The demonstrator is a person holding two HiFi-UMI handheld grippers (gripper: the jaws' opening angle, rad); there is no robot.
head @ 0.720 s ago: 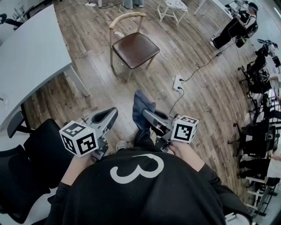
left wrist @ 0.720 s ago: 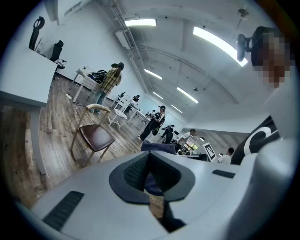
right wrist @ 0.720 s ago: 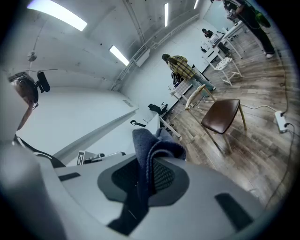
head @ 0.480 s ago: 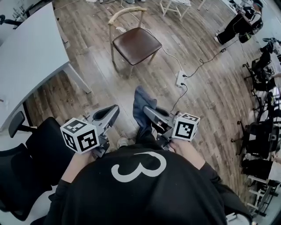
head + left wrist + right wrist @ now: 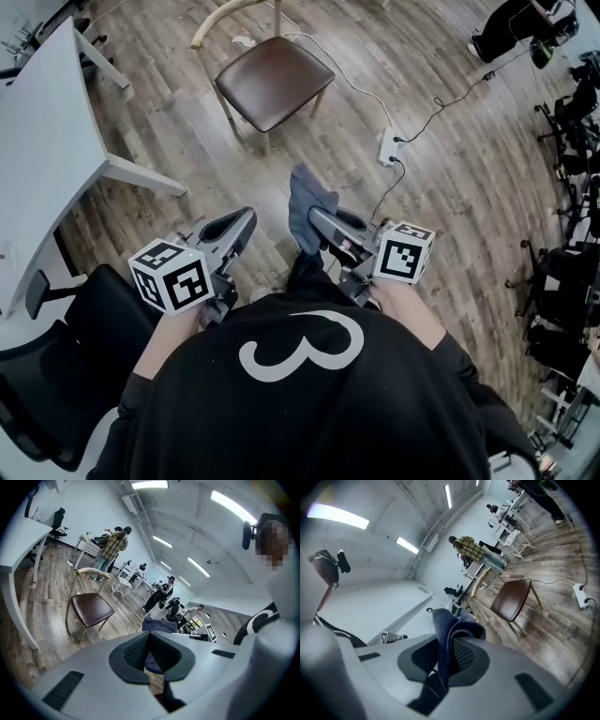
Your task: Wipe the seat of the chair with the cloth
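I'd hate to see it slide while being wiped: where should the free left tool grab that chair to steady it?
Probably the curved wooden back rail: it is a slim bar of the chair that the left tool could close around. Come down from above, since it stands clear over the brown seat.
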